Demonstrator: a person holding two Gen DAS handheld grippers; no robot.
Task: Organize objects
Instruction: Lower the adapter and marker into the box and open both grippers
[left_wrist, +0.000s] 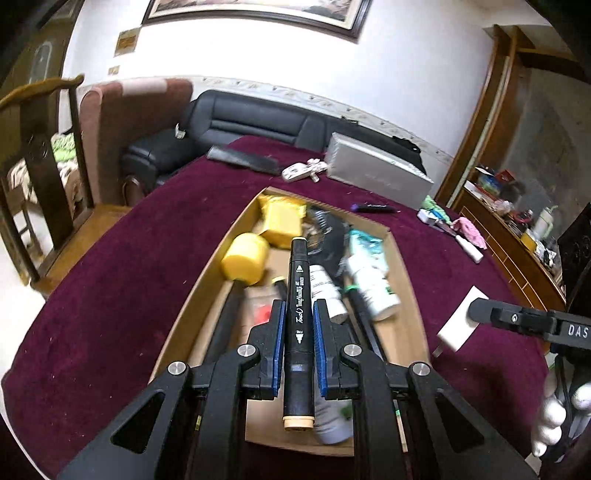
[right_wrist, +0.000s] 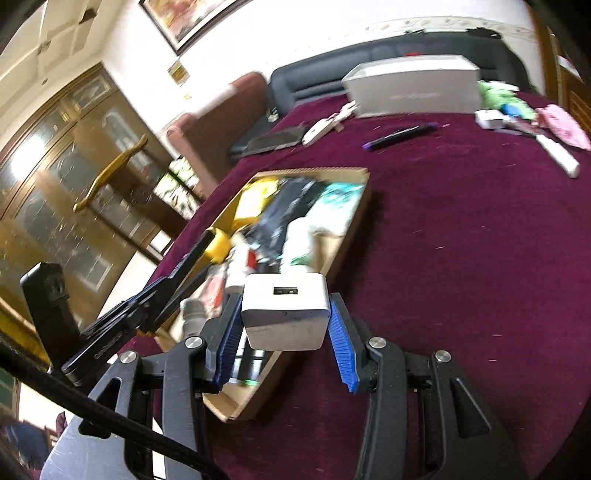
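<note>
L gripper (left_wrist: 299, 314) centre-bottom of left view, pointing fwd over the cardboard box (left_wrist: 207, 266); blue pads pinch a black marker (left_wrist: 298, 325) lengthwise, tan cap ends sticking out both ways. Marker hangs above box contents: yellow foam roll (left_wrist: 245, 262), yellow block (left_wrist: 281, 219), white bottles (left_wrist: 373, 284), dark stuff, partly blurred. R gripper (right_wrist: 286, 325) low centre in right view, tilted down toward the box's near right edge, pads clamped on a white charger (right_wrist: 286, 314), USB port facing up. In left view the charger shows at right edge, over the maroon tablecloth (left_wrist: 110, 277), just beside the box. Gloved hand (left_wrist: 557, 417) bottom right there. Upper frame: a second marker (left_wrist: 373, 208), silver box (left_wrist: 376, 170), remote (left_wrist: 295, 171) on the cloth.
</note>
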